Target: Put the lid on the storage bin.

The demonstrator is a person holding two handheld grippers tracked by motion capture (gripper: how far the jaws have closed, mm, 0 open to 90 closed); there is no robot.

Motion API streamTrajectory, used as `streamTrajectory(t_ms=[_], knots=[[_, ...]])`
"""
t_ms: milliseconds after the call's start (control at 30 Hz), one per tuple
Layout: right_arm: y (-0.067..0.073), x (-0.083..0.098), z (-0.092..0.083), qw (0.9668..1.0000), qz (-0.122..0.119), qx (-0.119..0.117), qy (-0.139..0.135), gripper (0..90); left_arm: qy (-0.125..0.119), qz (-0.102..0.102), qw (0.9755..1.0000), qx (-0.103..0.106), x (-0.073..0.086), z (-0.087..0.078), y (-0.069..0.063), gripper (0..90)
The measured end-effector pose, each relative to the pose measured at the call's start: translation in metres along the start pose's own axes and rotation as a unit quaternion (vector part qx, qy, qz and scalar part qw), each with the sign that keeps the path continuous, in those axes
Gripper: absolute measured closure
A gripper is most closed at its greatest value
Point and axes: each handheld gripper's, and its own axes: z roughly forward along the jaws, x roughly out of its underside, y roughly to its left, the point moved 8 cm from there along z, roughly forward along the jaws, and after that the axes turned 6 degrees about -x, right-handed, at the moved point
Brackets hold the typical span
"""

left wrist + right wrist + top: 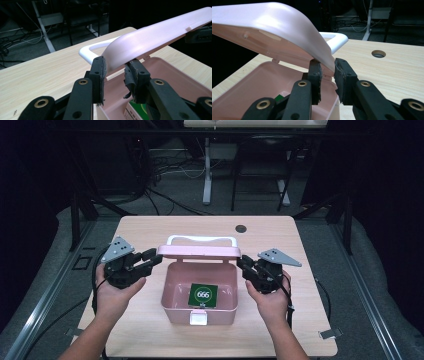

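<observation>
A pink plastic box (166, 292) stands open at the middle of the table, with a green card marked 666 (203, 294) lying inside. Its lid (199, 251) is raised, half open, and carries a white handle (200, 239). My left gripper (156, 260) is shut on the lid's left end; in the left gripper view its pads (100, 67) press on the lid (155, 32). My right gripper (241, 264) is shut on the lid's right end. In the right gripper view the lid's edge (325, 58) sits between the pads (342, 75), above the box (249, 85).
The wooden table (150, 227) has a round cable hole (241, 228) behind the box. A white latch (199, 318) sits on the box's front wall. Beyond the table's far edge are dark floor, cables and desk legs (207, 175).
</observation>
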Motion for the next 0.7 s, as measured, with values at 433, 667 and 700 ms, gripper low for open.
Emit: streamTrajectory(t_ms=[433, 667, 700], knots=[[-0.004, 0.002, -0.001, 1.0, 0.001, 0.006, 0.003, 75.4, -0.001, -0.004, 1.0, -0.005, -0.006, 0.003, 0.005, 68.3], [-0.012, 0.003, -0.002, 0.9998, 0.008, 0.016, 0.002, 75.5, -0.003, -0.004, 1.0, -0.003, -0.007, 0.002, 0.004, 68.3], [-0.013, 0.003, -0.002, 0.9998, 0.008, 0.016, 0.002, 75.6, -0.004, -0.004, 1.0, -0.002, -0.007, 0.001, 0.004, 68.3]])
